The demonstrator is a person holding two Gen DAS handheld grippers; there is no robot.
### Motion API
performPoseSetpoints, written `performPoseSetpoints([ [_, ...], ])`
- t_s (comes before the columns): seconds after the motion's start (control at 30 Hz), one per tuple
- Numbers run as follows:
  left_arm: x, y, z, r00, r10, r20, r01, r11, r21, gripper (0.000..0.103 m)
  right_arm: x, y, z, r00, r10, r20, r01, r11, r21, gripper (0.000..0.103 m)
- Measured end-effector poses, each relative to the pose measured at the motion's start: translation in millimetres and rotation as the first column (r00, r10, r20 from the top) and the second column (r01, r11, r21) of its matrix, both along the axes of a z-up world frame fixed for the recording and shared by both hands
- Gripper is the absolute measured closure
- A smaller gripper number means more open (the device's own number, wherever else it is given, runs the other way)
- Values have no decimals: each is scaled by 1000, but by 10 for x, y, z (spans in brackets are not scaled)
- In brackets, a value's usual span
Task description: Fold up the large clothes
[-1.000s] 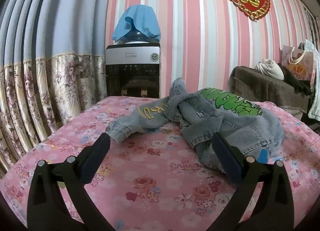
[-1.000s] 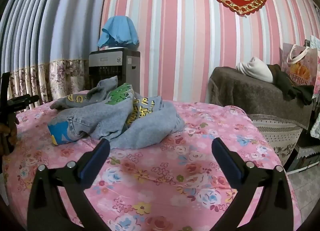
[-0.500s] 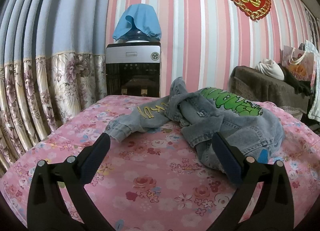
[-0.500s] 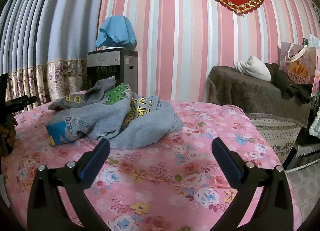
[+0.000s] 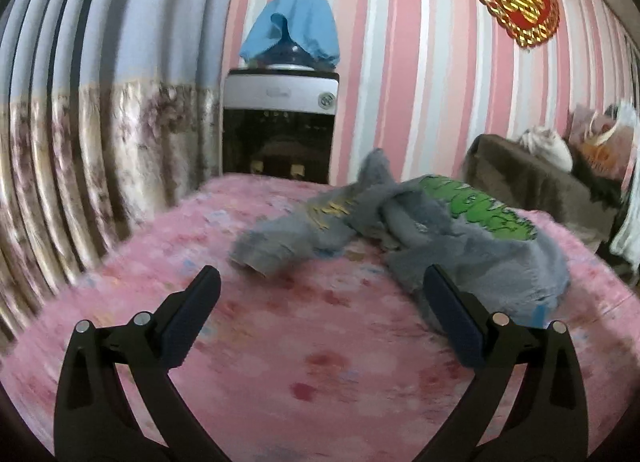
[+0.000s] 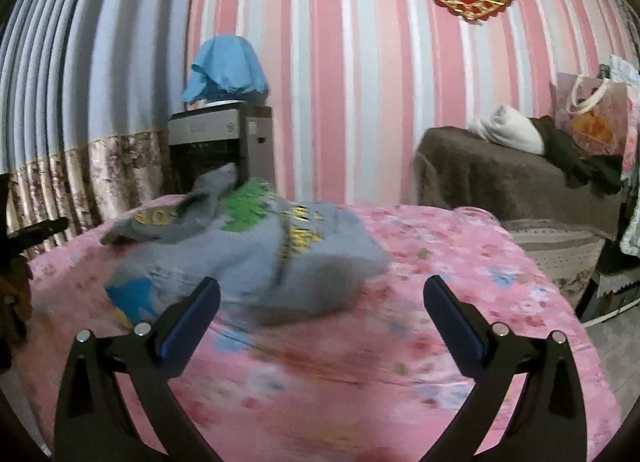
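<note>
A crumpled grey denim jacket (image 5: 460, 246) with green and yellow lettering lies in a heap on the pink floral bedspread (image 5: 280, 342). One sleeve (image 5: 280, 238) trails out to the left. My left gripper (image 5: 320, 282) is open above the bedspread, short of the jacket, its right finger close to the jacket's hem. In the right wrist view the same jacket (image 6: 248, 254) sits ahead and left. My right gripper (image 6: 320, 290) is open with nothing between its fingers. The other gripper (image 6: 24, 230) shows at the left edge there.
A water dispenser (image 5: 280, 122) with a blue cloth over its bottle stands behind the bed by the curtain (image 5: 100, 142). A brown-covered bench (image 6: 500, 174) with clothes and a gift bag (image 6: 592, 114) lies to the right. The bed's right edge (image 6: 576, 322) drops to the floor.
Both views have shifted and blurred: both grippers are moving in toward the jacket, which looms a little larger. The jacket itself has not moved, and both grippers stay open.
</note>
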State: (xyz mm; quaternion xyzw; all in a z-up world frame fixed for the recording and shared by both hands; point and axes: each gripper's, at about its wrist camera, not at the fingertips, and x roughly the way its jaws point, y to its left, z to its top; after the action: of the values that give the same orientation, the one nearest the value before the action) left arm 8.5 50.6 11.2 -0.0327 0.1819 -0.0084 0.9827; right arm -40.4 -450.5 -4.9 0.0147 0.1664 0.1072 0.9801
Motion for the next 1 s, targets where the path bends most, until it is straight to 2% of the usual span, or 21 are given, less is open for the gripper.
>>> performPoseSetpoints([
  [0.13, 149, 140, 107, 1000, 4, 4, -4, 998, 69, 3, 40, 454, -34, 996, 86, 3, -86, 995, -45, 2],
  [0.23, 359, 218, 26, 999, 27, -29, -24, 994, 107, 3, 182, 712, -20, 993, 119, -23, -120, 992, -36, 2],
  [0.4, 722, 375, -176, 992, 36, -125, -24, 995, 96, 3, 375, 1024, -44, 986, 160, -49, -161, 987, -17, 2],
  [0.53, 1042, 375, -336, 974, -8, -225, 26, 997, 77, 6, 554, 1154, -90, 984, 156, -85, -158, 987, -15, 2],
  [0.6, 1180, 371, -382, 964, -29, -266, 48, 997, 67, 18, 621, 1189, -95, 984, 154, -93, -155, 988, -8, 2],
  [0.63, 1254, 362, -420, 956, -31, -292, 53, 996, 68, 21, 635, 1211, -95, 984, 150, -92, -152, 988, -9, 2],
  [0.73, 1510, 337, -554, 919, -51, -391, 78, 995, 55, 41, 678, 1244, -122, 986, 139, -96, -141, 990, -14, 2],
  [0.77, 1565, 331, -591, 909, -60, -413, 86, 995, 44, 56, 686, 1238, -131, 986, 136, -99, -137, 990, -12, 2],
  [0.8, 1608, 347, -622, 900, -74, -429, 93, 995, 24, 80, 698, 1233, -145, 986, 131, -104, -133, 991, -11, 2],
  [0.83, 1636, 375, -642, 894, -97, -437, 103, 995, -9, 83, 719, 1227, -166, 986, 125, -112, -127, 992, -8, 2],
  [0.9, 1607, 404, -608, 907, -111, -407, 106, 994, -35, 94, 741, 1220, -205, 984, 125, -131, -126, 992, 1, 2],
  [1.0, 1397, 401, -503, 939, -92, -332, 95, 995, -7, 95, 760, 1255, -269, 977, 142, -156, -143, 990, 5, 2],
])
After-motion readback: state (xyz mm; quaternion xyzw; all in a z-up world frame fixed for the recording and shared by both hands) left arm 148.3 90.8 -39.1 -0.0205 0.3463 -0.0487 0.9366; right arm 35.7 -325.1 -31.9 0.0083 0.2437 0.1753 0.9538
